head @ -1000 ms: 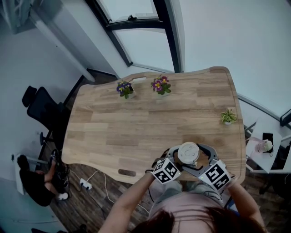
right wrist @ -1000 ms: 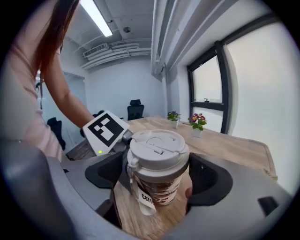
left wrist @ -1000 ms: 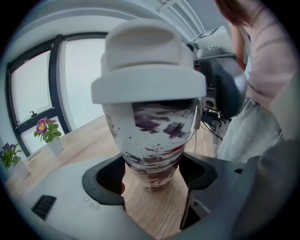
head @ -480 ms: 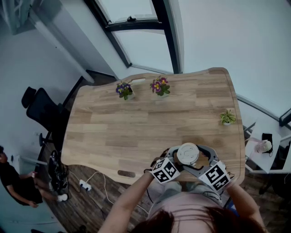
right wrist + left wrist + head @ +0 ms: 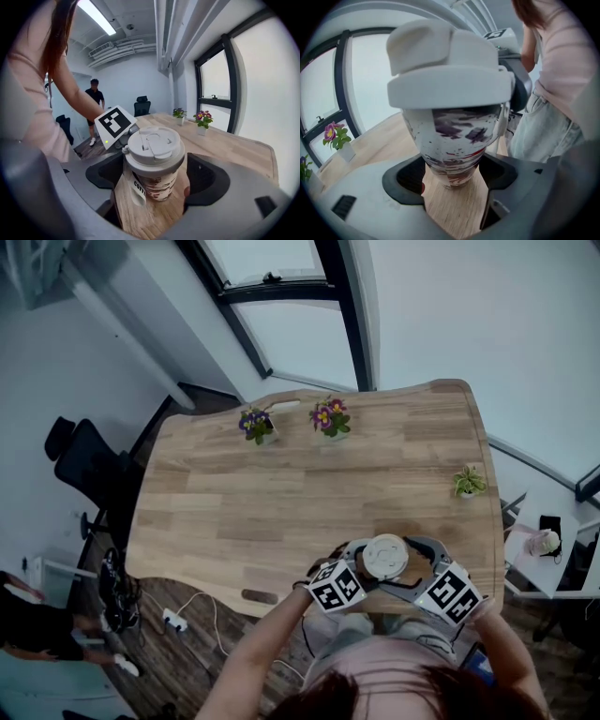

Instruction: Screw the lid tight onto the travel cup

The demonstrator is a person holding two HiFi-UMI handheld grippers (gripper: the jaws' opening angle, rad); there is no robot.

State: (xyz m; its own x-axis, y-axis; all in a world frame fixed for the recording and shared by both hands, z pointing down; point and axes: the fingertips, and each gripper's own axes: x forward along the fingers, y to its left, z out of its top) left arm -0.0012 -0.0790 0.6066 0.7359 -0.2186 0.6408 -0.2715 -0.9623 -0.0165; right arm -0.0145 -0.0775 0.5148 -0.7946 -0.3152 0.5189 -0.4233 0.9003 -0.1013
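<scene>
The wooden table (image 5: 281,484) fills most of the head view, and the work sits at its near edge, just in front of the person. The left gripper (image 5: 454,166) comes in from one side and the right gripper (image 5: 154,176) from the other, and they meet around one object. That object is the travel cup (image 5: 452,140), which stands upright on the wood with its long axis vertical, straight ahead between both pairs of jaws, so neither hand is nearer. The left jaws are pressed against the narrow lower body and brace it. The right jaws sit higher and appear to pinch the rim of the lid (image 5: 153,145), which rests level on the cup. The coming twist therefore likely turns about that vertical axis, with the right hand rotating while the left resists.
</scene>
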